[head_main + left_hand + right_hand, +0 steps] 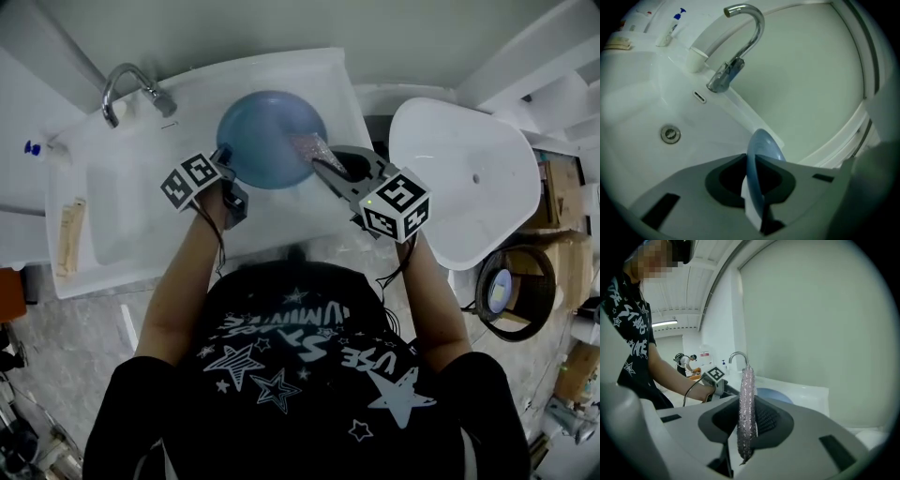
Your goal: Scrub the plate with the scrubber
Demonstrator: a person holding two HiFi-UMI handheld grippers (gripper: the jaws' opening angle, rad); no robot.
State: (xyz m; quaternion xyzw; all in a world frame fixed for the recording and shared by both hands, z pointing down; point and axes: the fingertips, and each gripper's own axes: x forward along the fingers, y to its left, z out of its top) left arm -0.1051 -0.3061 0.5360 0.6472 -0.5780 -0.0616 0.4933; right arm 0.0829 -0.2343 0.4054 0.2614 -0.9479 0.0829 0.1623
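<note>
A blue plate (267,139) hangs over the right side of the white sink (122,206). My left gripper (225,169) is shut on its left rim; in the left gripper view the plate (759,159) stands edge-on between the jaws. My right gripper (323,167) is shut on a pink glittery scrubber (309,148), which lies against the plate's right edge. In the right gripper view the scrubber (746,413) stands upright between the jaws, with the plate (773,394) low behind it.
A chrome tap (131,89) stands at the sink's back, the drain (670,134) lies below it. A white cup (696,60) and bottles sit on the ledge. A white tub (464,183) is to the right, a round bin (511,291) beside it.
</note>
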